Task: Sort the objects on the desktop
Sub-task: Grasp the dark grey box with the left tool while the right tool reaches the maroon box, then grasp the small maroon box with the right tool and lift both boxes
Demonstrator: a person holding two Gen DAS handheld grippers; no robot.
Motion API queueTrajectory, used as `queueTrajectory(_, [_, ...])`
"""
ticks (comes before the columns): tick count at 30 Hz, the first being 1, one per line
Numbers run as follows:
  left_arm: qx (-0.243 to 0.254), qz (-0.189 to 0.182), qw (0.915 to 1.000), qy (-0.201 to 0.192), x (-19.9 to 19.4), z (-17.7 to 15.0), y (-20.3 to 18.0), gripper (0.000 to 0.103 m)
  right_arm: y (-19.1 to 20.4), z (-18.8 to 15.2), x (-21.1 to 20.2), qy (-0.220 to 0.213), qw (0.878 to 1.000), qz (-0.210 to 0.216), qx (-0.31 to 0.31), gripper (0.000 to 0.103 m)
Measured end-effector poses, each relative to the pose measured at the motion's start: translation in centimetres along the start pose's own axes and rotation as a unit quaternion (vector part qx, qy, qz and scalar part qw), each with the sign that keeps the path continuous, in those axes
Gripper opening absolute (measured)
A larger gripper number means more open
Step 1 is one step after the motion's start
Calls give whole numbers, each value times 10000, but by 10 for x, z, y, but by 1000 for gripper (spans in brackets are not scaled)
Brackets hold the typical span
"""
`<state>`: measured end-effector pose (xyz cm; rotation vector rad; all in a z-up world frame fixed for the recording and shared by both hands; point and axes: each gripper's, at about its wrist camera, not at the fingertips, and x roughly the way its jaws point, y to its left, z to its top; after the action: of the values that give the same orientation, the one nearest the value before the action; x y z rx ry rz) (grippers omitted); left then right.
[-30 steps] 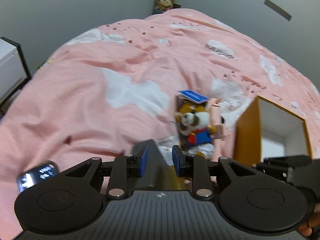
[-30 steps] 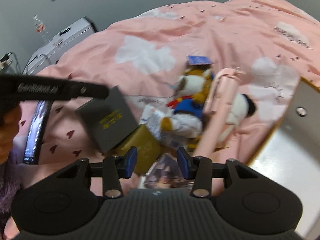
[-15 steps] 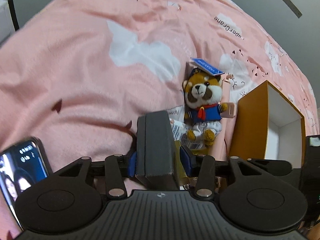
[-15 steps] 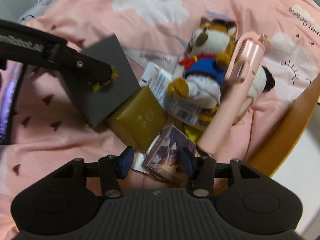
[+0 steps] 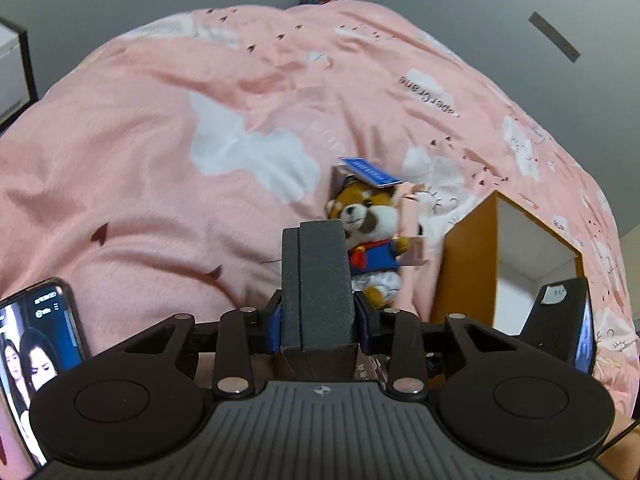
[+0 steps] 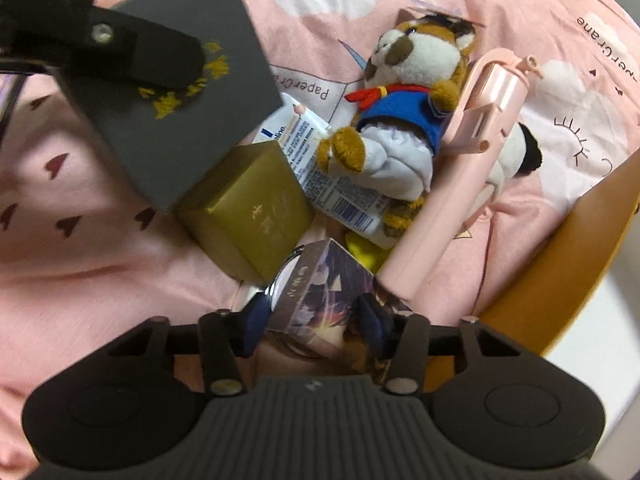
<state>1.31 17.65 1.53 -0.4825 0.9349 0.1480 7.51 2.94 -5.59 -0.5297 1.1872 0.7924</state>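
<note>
1. The grey box (image 5: 318, 280) stands on edge between the jaws of the left gripper (image 5: 318, 326). The jaws are closing and their blue pads press on both its sides.
2. The small picture box (image 6: 324, 292) sits between the jaws of the right gripper (image 6: 316, 320). These jaws are closing too, with pads against its sides.
3. Just past the right jaws lies a gold box (image 6: 248, 208), touching the picture box.
4. Farther out lie a toy animal (image 6: 404, 120) and a pink stick (image 6: 452, 168), side by side.
5. All rest on a pink bed cover (image 5: 160, 168).
6. To the right of the jaws stands an orange box (image 5: 464, 268) with a white inside.
</note>
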Motion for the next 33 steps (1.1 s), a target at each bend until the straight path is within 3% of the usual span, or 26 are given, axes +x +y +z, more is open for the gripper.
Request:
queueTrajectory(4, [186, -54, 9998, -11, 3, -6, -13, 39, -8, -1, -16, -79, 10000, -48, -24, 37])
queueTrajectory(8, [251, -118, 9996, 96, 8, -14, -17, 39, -17, 1, -22, -60, 10000, -66, -15, 34])
queueTrajectory(18, [437, 102, 9990, -24, 8, -27, -27, 39, -14, 4, -3, 7, 9956, -858, -384, 30])
queueTrajectory(20, [442, 74, 9990, -56, 7, -28, -28, 39, -17, 2, -10, -92, 9960, -837, -295, 24])
queueTrajectory(27, [489, -39, 9984, -274, -4, -27, -36, 39, -30, 4, -57, -665, 9973, -244, 202, 24])
queueTrajectory(33, [559, -189, 9976, -353, -13, -25, -43, 39, -42, -10, -106, -1365, 9872, 230, 796, 24])
